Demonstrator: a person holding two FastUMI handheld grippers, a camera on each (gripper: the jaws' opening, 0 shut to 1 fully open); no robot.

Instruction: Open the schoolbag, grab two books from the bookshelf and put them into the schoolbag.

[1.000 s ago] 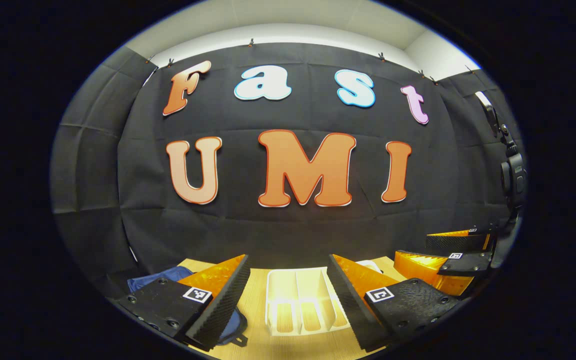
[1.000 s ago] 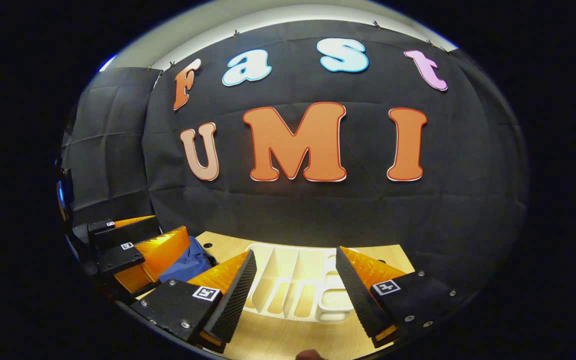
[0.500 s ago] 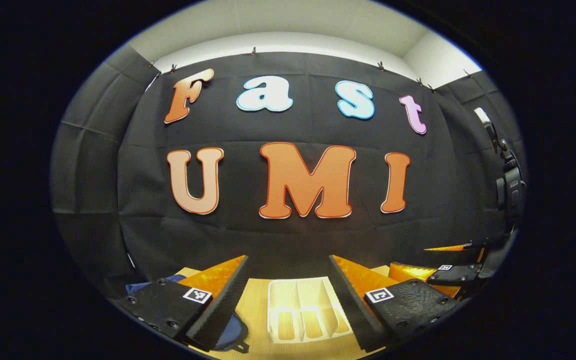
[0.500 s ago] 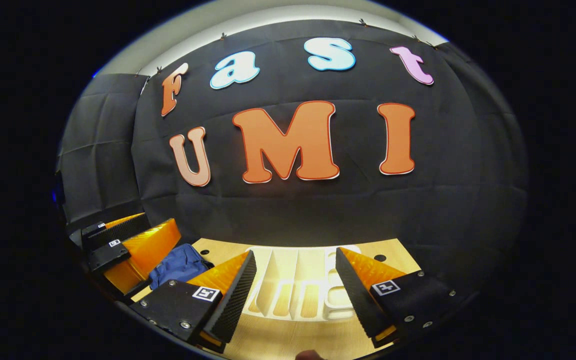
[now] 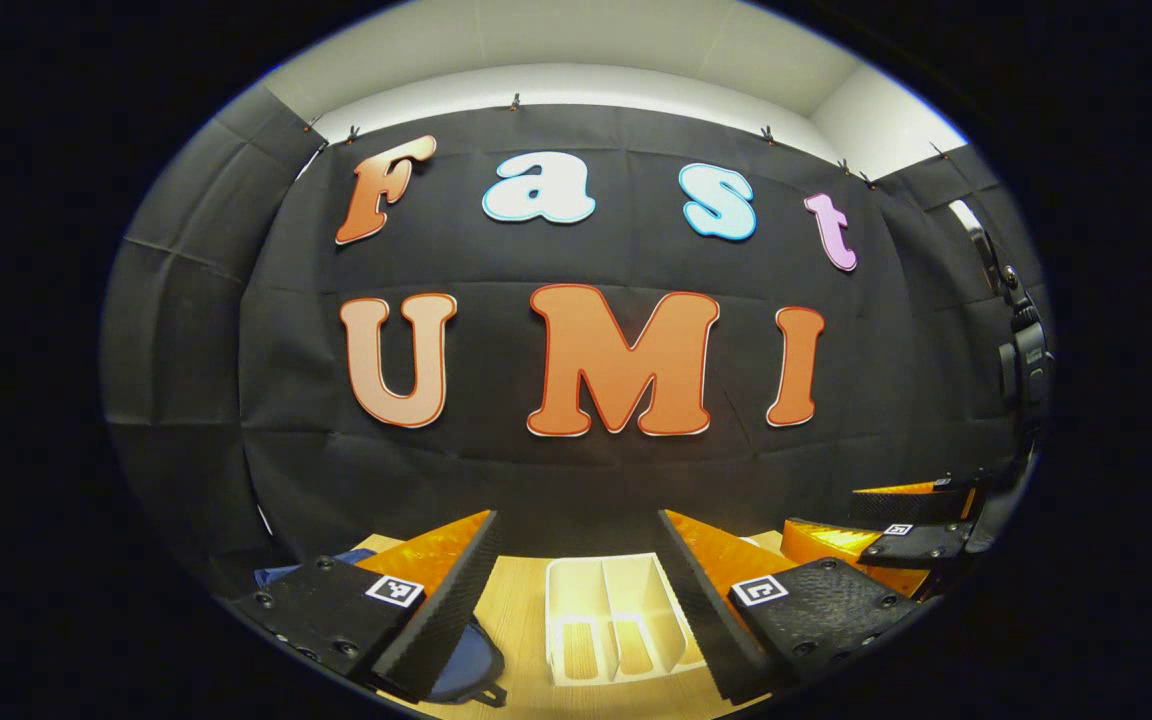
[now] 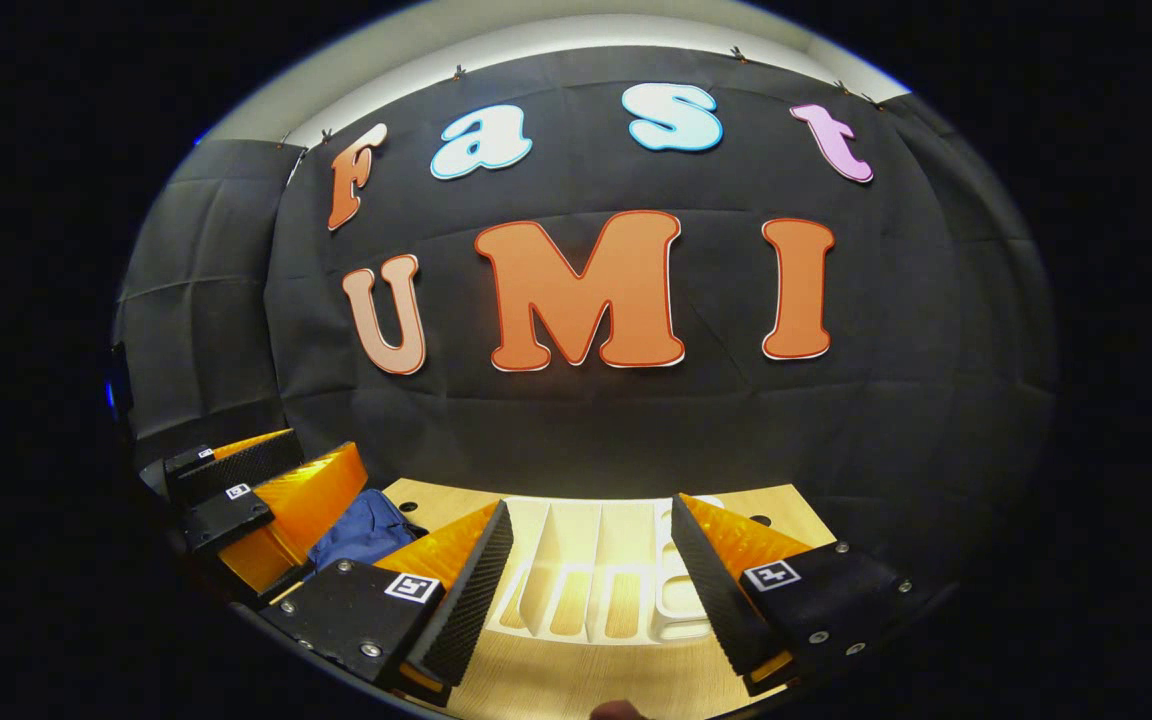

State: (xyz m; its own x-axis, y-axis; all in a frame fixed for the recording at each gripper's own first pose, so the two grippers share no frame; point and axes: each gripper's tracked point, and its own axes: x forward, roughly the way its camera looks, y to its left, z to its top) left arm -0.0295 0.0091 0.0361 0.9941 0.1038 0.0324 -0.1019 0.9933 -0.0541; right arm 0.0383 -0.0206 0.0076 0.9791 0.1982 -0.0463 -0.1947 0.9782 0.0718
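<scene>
Wood-grain table; ribbed white bookshelf; soft blue schoolbag; both hand-held grippers released.

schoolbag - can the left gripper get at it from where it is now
Probably yes. The left gripper is open and holds nothing, and the blue schoolbag lies on the table just beneath its left finger, with nothing between them. The white bookshelf sits apart, to the right.
</scene>
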